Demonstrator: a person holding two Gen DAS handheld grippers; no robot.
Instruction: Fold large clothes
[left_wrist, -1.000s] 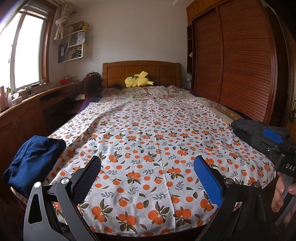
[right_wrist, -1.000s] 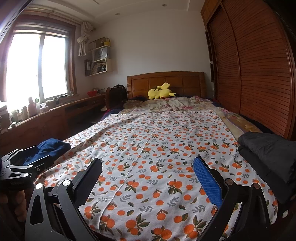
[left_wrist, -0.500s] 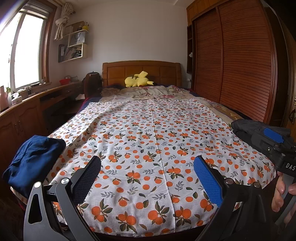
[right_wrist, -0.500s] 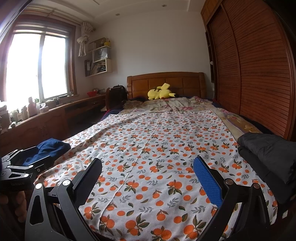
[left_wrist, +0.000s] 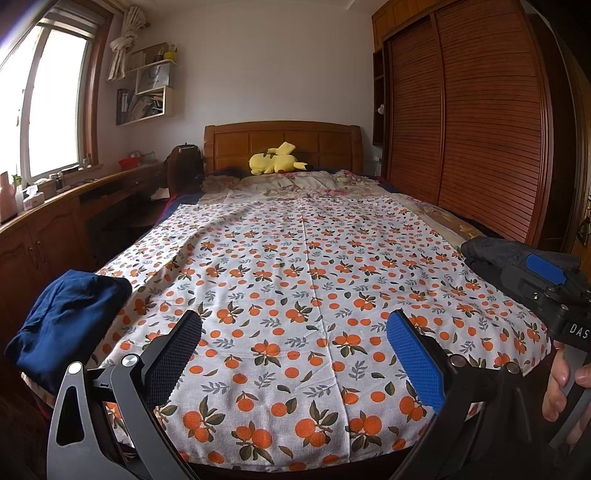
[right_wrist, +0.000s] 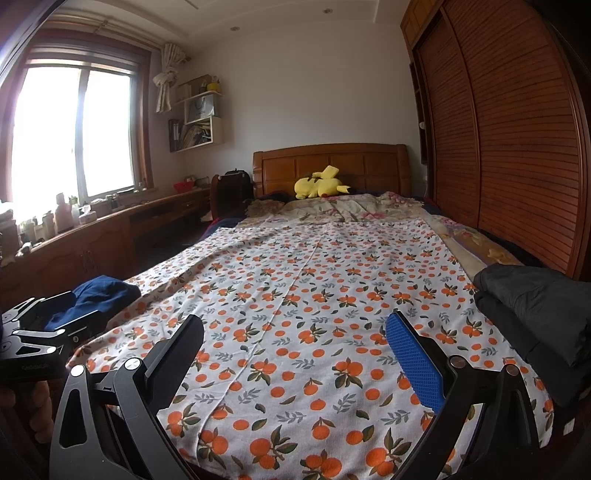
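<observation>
Bed (left_wrist: 424, 206): fills most of both views, runs from near edge to wooden headboard (left_wrist: 280, 147); serves as the work surface.
Wardrobe (left_wrist: 480, 129): slatted doors along the right side, shut.
Desk (left_wrist: 55, 206): along the window wall, left of the bed, crowded with bottles and small items too small to tell apart.
Sheet (left_wrist: 303, 280): orange-print cloth spread flat over the bed, centre crease running lengthwise; probably laid out to give a clean, smooth area for folding.
Dark jacket (right_wrist: 535, 306): bulky grey-black garment heaped at the right near corner of the bed, close beside the right gripper; likely the next piece to fold, not yet spread.
Blue garment (left_wrist: 70, 321): bunched at the left near corner, hanging partly over the edge, just beside the left gripper.
Left gripper (left_wrist: 295, 354): hovering above the foot of the bed, fingers spread wide, nothing between them.
Right gripper (right_wrist: 295, 354): likewise held over the near edge, fingers apart and empty, apparently poised for a first grab.
Plush toy (left_wrist: 275, 160): yellow, lying against the headboard, well apart from the work.
</observation>
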